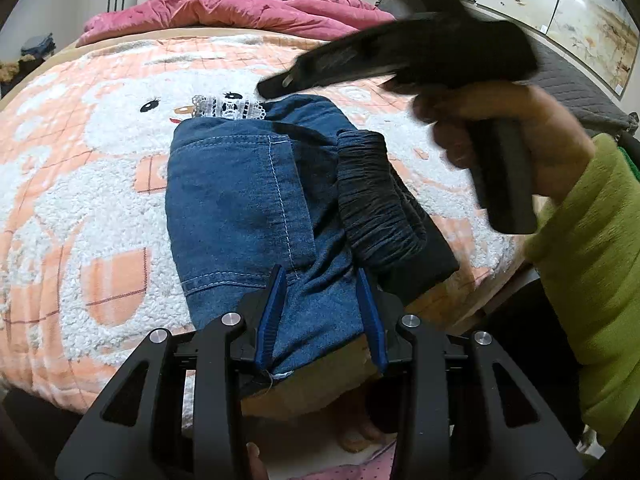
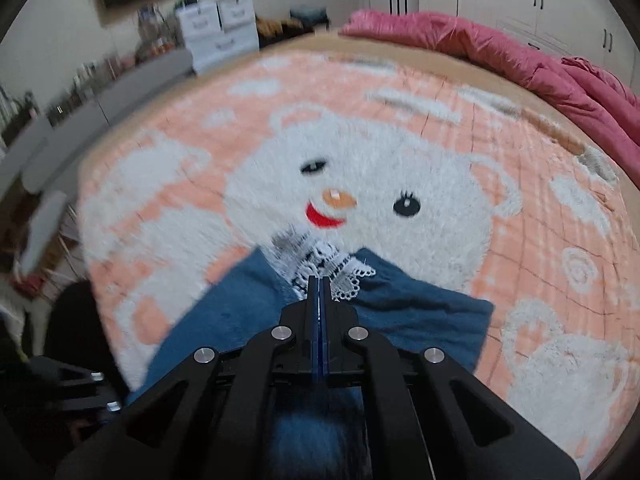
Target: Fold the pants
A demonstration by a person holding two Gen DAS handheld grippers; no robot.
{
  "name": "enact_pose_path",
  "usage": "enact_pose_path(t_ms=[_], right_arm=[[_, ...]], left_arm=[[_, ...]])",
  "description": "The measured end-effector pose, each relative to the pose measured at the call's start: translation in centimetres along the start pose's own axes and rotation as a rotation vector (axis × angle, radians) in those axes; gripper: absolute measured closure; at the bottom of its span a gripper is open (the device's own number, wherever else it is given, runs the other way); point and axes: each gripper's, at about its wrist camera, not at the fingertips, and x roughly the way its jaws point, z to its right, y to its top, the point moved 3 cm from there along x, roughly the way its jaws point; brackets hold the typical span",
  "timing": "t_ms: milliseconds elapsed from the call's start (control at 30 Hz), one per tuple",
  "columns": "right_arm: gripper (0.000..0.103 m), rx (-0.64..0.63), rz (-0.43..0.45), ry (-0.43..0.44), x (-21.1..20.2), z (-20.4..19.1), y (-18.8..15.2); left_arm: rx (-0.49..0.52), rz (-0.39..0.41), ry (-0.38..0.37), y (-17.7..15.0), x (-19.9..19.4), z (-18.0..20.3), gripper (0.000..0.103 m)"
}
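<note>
Now the right gripper (image 2: 319, 288), jaws pressed together with nothing visibly between them, hovers over the pants (image 1: 256, 208) folded at six o'clock on the blanket (image 1: 80, 208); left gripper (image 1: 322, 316) gapes wide, probably ready to tidy.

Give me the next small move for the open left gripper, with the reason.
Probably ease the left gripper back off the jeans: they already lie folded on the bed blanket, its jaws are open around nothing, and the right gripper is shut above them.
</note>
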Motion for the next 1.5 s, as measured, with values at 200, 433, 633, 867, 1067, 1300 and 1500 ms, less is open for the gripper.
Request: enact_pose_path(t_ms=[200,433,633,867,1067,1300,1500], right_arm=[[0.071,-0.024,0.096,0.024,-5.2,-0.9,-1.2],[0.071,0.001,0.081,0.039,-7.2,-1.4,-4.7],[0.071,-0.026,-0.029,-0.029,-4.9,-1.9,-7.6],[0.063,-0.016,-0.03,-0.027,-4.5,-1.6,-8.2],[0.051,0.049,0.098,0.007,-8.1,-0.8,-7.8],[0.034,0.12,0.209,-0.012,-11.7,0.2,-8.4],[0.025,0.195,0.269,-0.046,-13.6,1.7,-9.1]], left_arm=[[-0.002,-0.002,0.011,0.0,-0.1,0.4,0.074],[0.0,-0.004,0.017,-0.1,0.2,0.5,0.074],[0.002,-0.004,0.024,-0.2,0.5,0.9,0.072],[0.01,-0.006,0.038,-0.3,0.2,1.6,0.065],[0.009,0.015,0.045,0.1,-1.1,1.7,0.056],[0.007,0.08,0.082,1.1,-3.9,1.2,0.047],[-0.004,0.123,0.129,2.2,-5.6,0.1,0.039]])
